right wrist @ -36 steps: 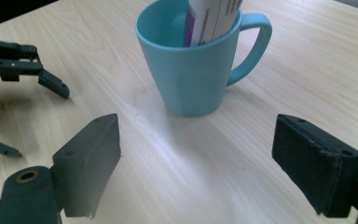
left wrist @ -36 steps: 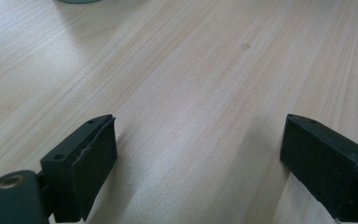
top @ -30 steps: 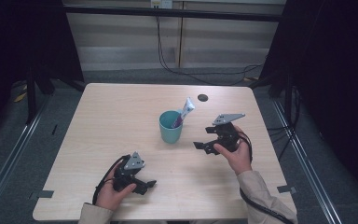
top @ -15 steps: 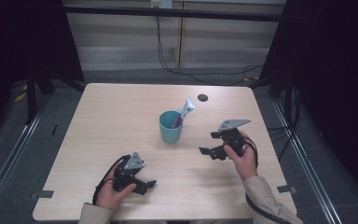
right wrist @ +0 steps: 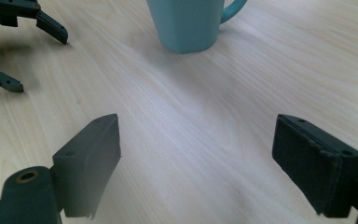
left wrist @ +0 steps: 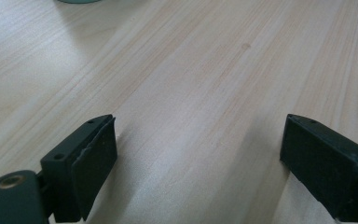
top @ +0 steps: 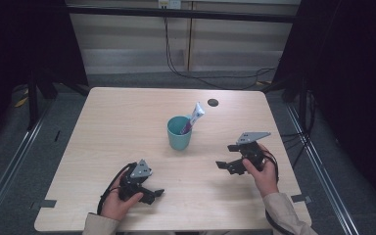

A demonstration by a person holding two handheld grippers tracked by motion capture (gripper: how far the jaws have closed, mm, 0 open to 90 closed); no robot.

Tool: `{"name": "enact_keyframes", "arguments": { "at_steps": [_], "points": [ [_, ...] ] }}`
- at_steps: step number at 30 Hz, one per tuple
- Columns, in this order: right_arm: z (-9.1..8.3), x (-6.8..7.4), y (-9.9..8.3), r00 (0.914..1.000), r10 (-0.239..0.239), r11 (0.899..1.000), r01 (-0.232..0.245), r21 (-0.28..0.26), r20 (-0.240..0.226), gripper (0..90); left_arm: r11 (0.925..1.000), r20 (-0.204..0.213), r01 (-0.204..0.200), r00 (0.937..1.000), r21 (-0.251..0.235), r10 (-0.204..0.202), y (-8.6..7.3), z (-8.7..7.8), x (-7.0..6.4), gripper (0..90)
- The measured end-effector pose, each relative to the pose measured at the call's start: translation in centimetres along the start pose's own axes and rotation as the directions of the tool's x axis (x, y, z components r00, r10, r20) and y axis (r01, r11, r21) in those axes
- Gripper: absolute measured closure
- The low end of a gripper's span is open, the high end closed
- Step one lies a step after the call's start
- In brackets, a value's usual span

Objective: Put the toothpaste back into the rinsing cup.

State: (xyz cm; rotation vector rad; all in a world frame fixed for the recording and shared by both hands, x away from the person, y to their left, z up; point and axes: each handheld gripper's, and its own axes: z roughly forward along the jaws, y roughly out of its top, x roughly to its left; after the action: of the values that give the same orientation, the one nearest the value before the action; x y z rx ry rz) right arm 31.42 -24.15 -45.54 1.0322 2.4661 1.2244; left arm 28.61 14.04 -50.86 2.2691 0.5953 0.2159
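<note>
- Teal mug [top: 179,132] stands upright mid-worktop [top: 112,122], with a toothpaste tube [top: 194,117] leaning out of it toward the far right rim, cap end down inside.
- Right tongs [top: 229,156] hover near the mug, on its near right side, well clear of it. Jaws spread wide, nothing between them. In the right gripper view the mug [right wrist: 189,23] sits dead ahead, handle [right wrist: 234,9] sticking out to the right.
- Left tongs [top: 152,193] sit low at the near edge of the worktop, well apart from the mug. Also spread and empty; the left gripper view looks along bare wood [left wrist: 205,79].
- Handling guess: the mug looks rigid and glazed or plastic, so a smooth, slippery wall. Moderate weight, and it tips easily if nudged at the rim. Best grip is across the rim wall or on the handle; the body may be too wide for the jaws.
- The tube is light, soft and squashy. Pinch it on the flat crimped top end; a hard squeeze on the belly may push paste out.
- Hard to tell: the mug's rim is cut off in the right gripper view, and only a sliver of its base [left wrist: 77,1] shows in the left one. The tube's lower half is hidden in the mug, its print is unreadable, and the mug material is uncertain.
- A small dark round spot [top: 213,102] lies on the far side of the worktop; can't say whether it is a hole or a cap.
</note>
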Motion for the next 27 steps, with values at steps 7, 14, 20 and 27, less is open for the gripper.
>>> {"name": "enact_keyframes", "arguments": {
  "at_steps": [7,14,20,27],
  "points": [
    [-0.3,-0.1,-1.4,0.9999,0.014,1.0,-0.014,0.016,-0.003,14.8,1.0,0.0,0.002,1.0,-0.001,-0.002,0.0,0.0,0.0,10.5],
    [-0.4,-0.1,-2.2,0.9998,0.021,1.0,-0.02,0.021,-0.002,14.8,1.0,0.0,0.0,1.0,0.0,0.0,0.0,0.0,0.0,10.5],
    [-0.4,0.1,-2.9,0.9999,0.012,0.999,-0.012,0.042,0.004,14.9,1.0,-0.001,-0.001,1.0,0.001,0.001,0.0,0.0,0.0,10.5],
    [-0.8,0.0,-3.6,0.9998,0.017,0.999,-0.017,0.042,0.005,14.8,1.0,-0.001,-0.001,1.0,0.001,0.001,0.0,0.0,0.0,10.5]
  ]
}}
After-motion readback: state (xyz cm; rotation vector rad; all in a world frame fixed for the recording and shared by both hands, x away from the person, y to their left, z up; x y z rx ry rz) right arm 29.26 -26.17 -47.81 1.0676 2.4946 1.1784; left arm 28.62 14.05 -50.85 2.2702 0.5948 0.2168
